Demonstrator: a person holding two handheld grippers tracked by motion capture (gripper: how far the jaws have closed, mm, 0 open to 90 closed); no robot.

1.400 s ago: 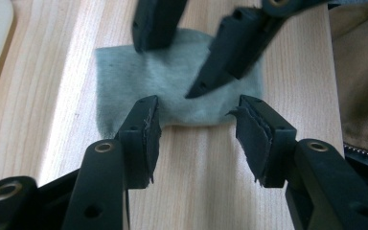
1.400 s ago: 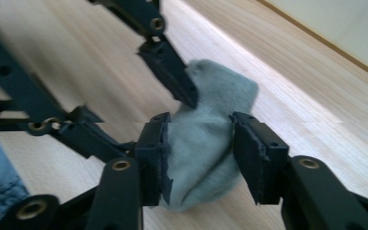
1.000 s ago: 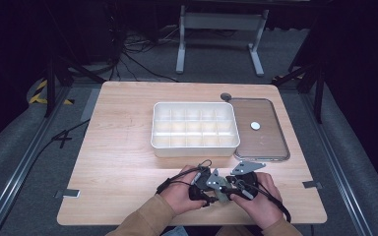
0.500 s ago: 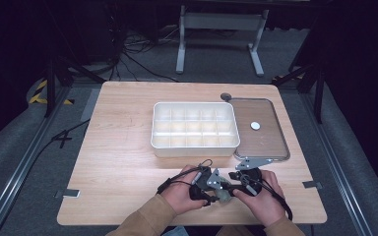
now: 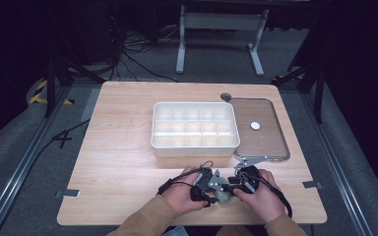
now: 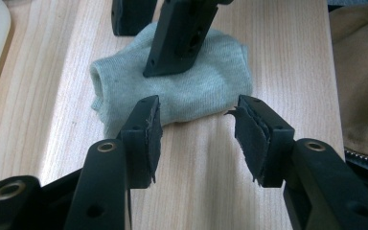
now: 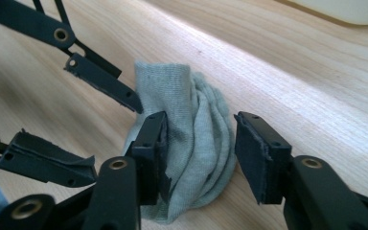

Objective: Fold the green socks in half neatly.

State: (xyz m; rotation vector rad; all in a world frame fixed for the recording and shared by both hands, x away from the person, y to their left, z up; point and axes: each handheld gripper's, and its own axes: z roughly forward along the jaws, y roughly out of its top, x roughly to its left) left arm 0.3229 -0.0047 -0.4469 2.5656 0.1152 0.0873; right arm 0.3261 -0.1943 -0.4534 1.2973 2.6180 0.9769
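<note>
Pale grey-green knitted sock [image 6: 172,86], bunched, lying on light wooden tabletop [image 5: 123,162] at near edge, between both hands. Left gripper [image 6: 196,139] wide, nothing between pads, sock just beyond. Right gripper [image 7: 199,153] jaws just closing, sock between, grip not firm. Risk: pinching a single fold, bundle unrolling on lift. Versus earlier frame: right hand slightly shifted; white compartment tray [image 5: 195,129] unmoved.

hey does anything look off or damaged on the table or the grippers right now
Yes. The pads on the left gripper's fingers look frayed, with ragged edges peeling off the black fingers. The grey-green sock lies bunched and folded near the table's front edge, not flat. The white compartment box sits square.
</note>
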